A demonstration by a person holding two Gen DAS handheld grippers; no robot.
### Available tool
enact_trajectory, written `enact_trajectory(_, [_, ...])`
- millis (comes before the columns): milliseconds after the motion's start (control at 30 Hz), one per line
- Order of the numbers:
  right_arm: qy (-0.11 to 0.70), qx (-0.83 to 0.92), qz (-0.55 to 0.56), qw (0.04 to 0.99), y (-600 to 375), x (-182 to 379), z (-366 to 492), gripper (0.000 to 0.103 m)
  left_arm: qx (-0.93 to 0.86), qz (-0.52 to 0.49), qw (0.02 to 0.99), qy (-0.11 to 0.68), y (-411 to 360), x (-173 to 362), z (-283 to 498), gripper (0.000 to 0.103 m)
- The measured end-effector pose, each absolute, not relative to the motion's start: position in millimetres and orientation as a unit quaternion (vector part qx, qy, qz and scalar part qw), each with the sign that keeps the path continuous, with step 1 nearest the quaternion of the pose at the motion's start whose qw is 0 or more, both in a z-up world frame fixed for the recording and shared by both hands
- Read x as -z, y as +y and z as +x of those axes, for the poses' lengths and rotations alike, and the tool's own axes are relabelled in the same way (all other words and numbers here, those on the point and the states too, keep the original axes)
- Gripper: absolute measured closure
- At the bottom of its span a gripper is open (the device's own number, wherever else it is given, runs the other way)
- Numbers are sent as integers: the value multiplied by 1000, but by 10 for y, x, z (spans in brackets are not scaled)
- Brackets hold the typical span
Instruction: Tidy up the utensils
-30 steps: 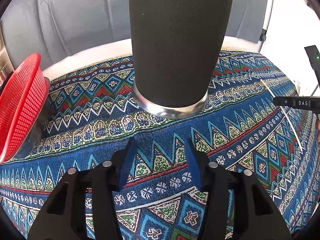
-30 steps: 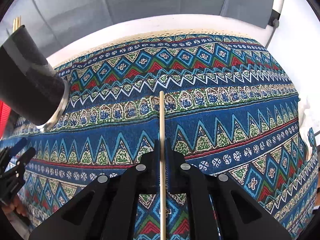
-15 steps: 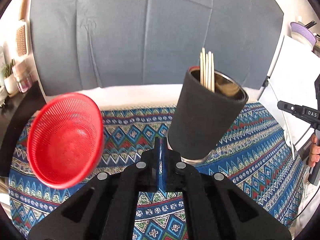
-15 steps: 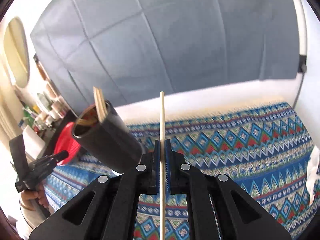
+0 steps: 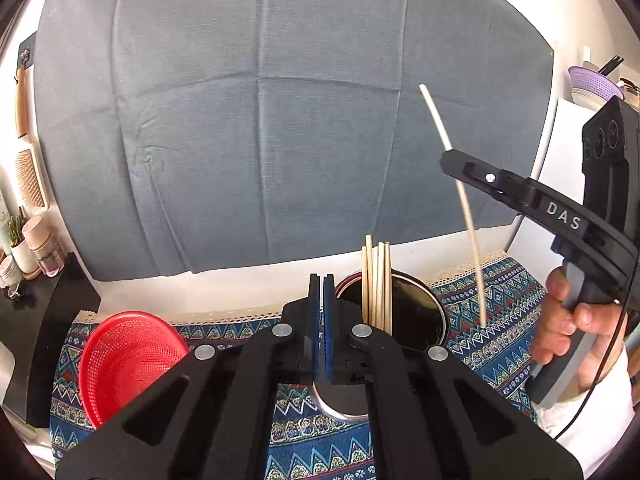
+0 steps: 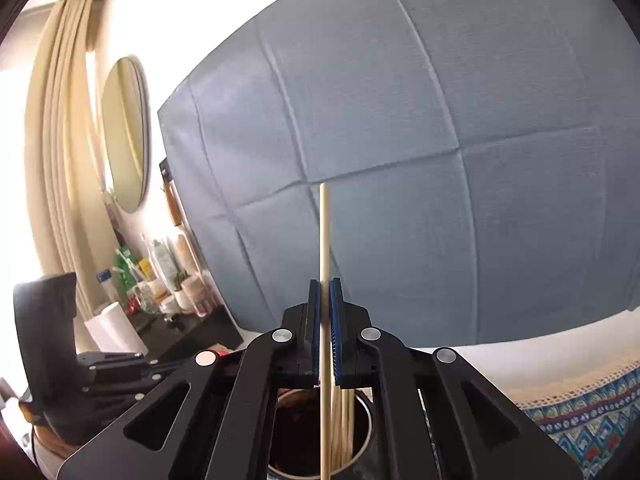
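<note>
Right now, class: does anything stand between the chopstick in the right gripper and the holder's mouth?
Nothing visible blocks it. The chopstick, clamped in the right gripper, hangs beside the holder; the chopsticks already inside leave open room.

left gripper (image 5: 323, 304) fingers pressed together — right gripper (image 6: 325, 312) clamped, raised.
</note>
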State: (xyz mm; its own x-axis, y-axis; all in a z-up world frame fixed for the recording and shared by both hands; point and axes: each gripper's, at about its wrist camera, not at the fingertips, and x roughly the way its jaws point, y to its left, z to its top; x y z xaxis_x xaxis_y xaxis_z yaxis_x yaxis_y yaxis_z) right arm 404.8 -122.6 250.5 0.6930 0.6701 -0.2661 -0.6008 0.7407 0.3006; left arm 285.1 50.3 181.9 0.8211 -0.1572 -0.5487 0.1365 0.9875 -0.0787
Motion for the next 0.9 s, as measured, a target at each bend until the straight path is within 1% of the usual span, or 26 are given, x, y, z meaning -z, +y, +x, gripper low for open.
enact_trajectory(200, [162,-388,147,895,-1133,-2217,4299,98,92,-8,951,296,340,-1629,3106,101])
enact_trajectory(300, [168,-390,163,891,-1149,-2062,4379,98,105,-14,947,303,270,-1505,3192,101])
enact_trajectory(500, [176,-391,149,891,-1211,-1824,4371,98,110,-10,943,314,143,-1318,3315,101])
enact_trajectory(733, [194,-391,139,889,-1305,-1583,4277,98,111,4,941,319,32,-1225,3342,101])
enact_trajectory(900, [200,-387,116,892,-1313,-1514,4158,98,110,13,942,318,7,-1207,3301,101])
